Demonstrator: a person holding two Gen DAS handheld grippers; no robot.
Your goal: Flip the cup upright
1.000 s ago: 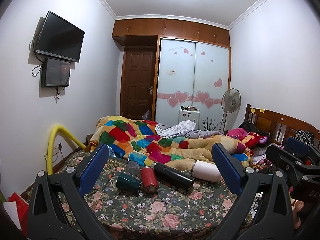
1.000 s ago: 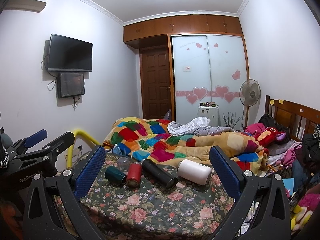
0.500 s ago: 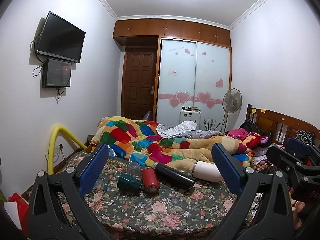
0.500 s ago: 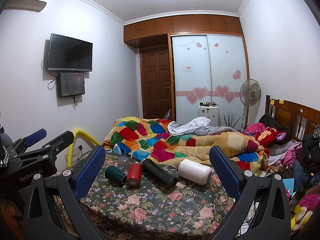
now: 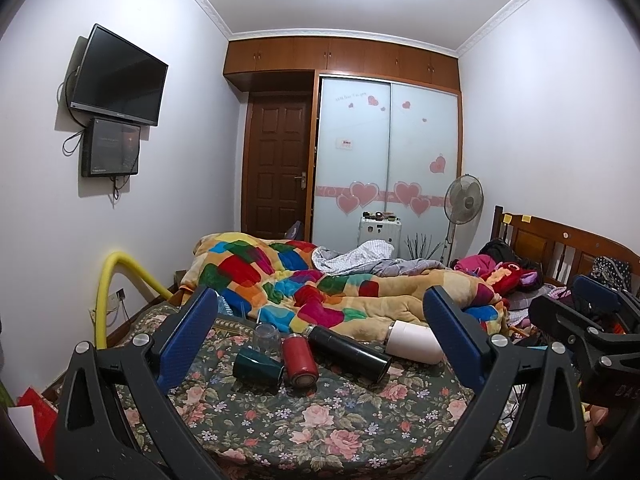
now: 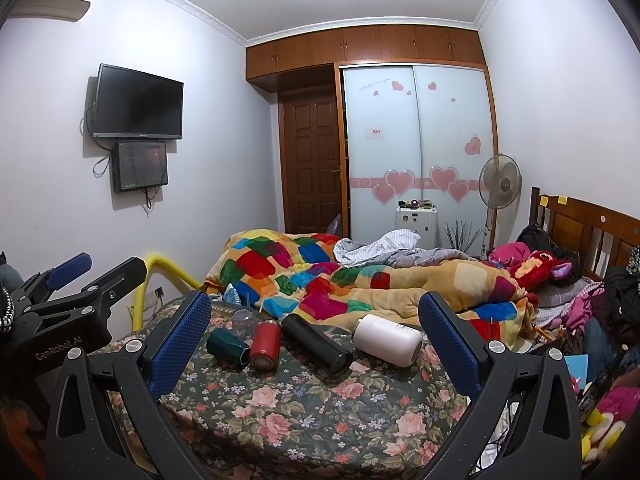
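Observation:
Several cups lie on their sides on the flowered bedcover (image 5: pixel 320 420): a dark green cup (image 5: pixel 258 367), a red one (image 5: pixel 299 360), a long black flask (image 5: pixel 348 348) and a white one (image 5: pixel 414 346). A clear glass (image 5: pixel 267 336) stands behind them. The same cups show in the right wrist view: green (image 6: pixel 227 347), red (image 6: pixel 265 345), black (image 6: pixel 316 344), white (image 6: pixel 387 340). My left gripper (image 5: pixel 320 344) is open and empty, held back from the cups. My right gripper (image 6: pixel 316 344) is open and empty too.
A colourful quilt (image 5: pixel 320 284) is heaped behind the cups. A yellow padded rail (image 5: pixel 120 284) stands at the bed's left edge. Clothes and toys (image 6: pixel 540 264) pile at the right by the wooden headboard (image 6: pixel 580 228). The left gripper shows at the far left (image 6: pixel 68 300).
Both views have shifted very slightly; the cups have not moved and both grippers stay open.

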